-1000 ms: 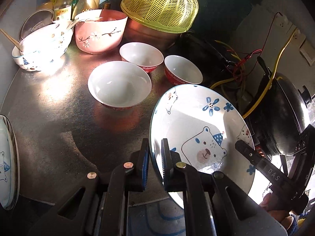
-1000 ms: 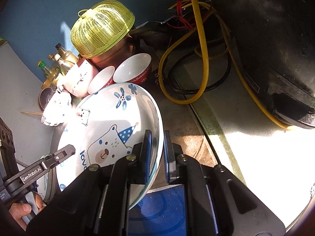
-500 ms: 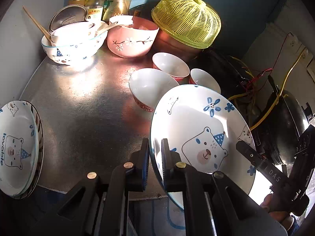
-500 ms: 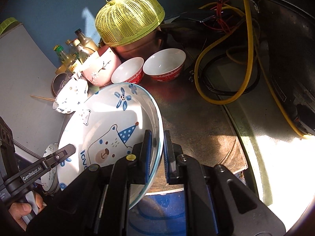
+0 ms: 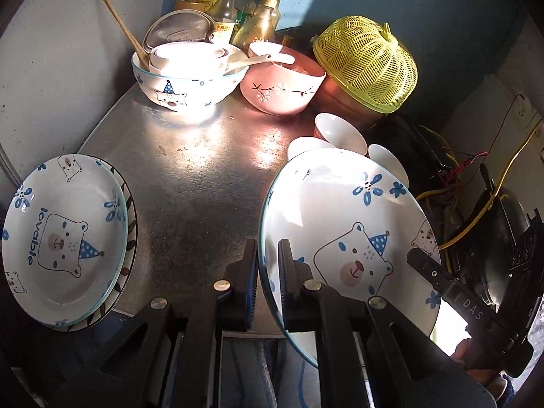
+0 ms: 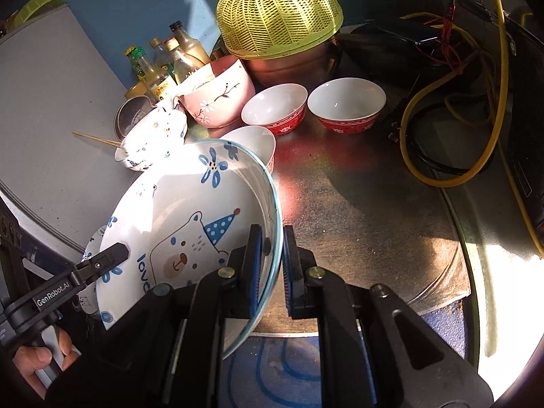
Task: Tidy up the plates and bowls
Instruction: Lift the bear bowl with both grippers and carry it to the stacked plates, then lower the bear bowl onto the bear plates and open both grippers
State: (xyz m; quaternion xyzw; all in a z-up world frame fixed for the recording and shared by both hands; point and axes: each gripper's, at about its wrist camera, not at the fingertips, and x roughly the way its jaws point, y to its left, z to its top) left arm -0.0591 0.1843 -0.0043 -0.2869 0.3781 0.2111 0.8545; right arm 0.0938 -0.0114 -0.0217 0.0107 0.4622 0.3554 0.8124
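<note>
A glossy white ceramic plate printed with a blue-hatted bear [image 5: 353, 231] is seen, its glaze catching the sun. The desk, a dull grey sheet-metal top [image 5: 190, 183], is shown mottled and scuffed, with bright glare patches. A yellow perforated plastic basket [image 6: 278, 17] is laid over a coppery metal pot [image 6: 289, 64]. Matt black plastic is shown on the left claw [image 5: 267, 268]. Clear glass bottles [image 5: 238, 10] are glimpsed, and pale wooden chopsticks [image 5: 122, 23].

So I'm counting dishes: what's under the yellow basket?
The upturned yellow basket caps a copper-coloured pot, whose side shows below the rim. The pot's inside is covered, so any contents can't be seen.
</note>
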